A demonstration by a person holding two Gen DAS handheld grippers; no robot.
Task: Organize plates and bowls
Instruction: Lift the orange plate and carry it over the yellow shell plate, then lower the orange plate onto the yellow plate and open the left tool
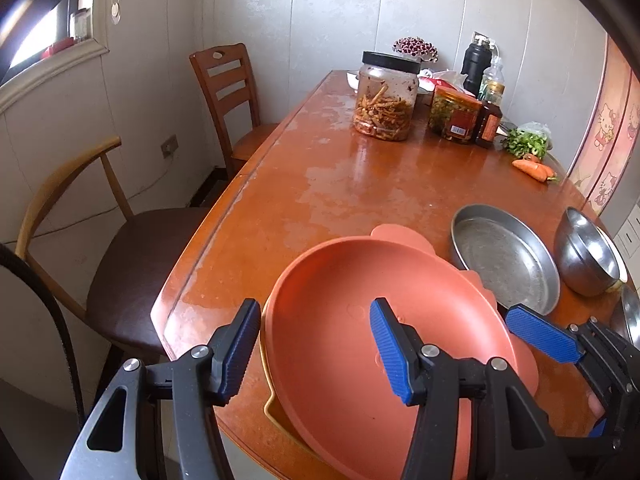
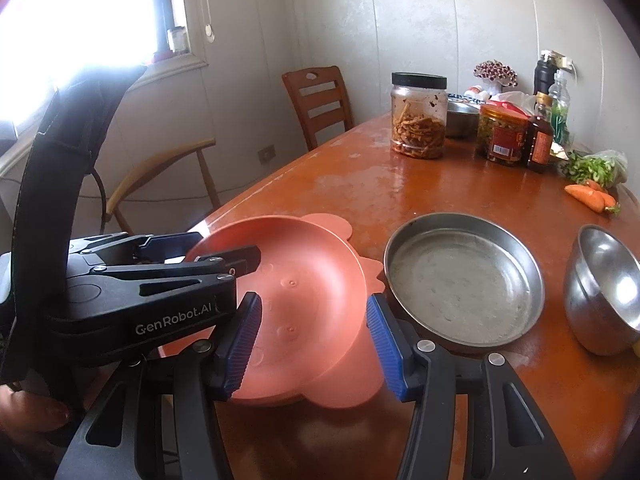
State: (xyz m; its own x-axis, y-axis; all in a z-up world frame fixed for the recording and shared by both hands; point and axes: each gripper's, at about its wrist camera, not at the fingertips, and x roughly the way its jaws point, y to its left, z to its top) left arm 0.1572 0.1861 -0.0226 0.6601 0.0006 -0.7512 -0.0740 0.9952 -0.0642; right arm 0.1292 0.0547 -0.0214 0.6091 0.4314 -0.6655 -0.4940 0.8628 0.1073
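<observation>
Two plates nest at lower centre of the left view: pink plate (image 1: pixel 340 340) over yellow plate (image 1: pixel 267 396) on the table (image 1: pixel 320 184), left tongs (image 1: pixel 314 352) straddling its rim (pinching or not, I cannot tell). Right view: right tongs (image 2: pixel 314 344) closed on its near rim; steel pan (image 2: pixel 460 280) and steel bowl (image 2: pixel 604 292), at right, seemingly remain unsorted.

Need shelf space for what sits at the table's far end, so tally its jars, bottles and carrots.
Jars: 2
Bottles: 3
Carrots: 2
Total: 7
</observation>
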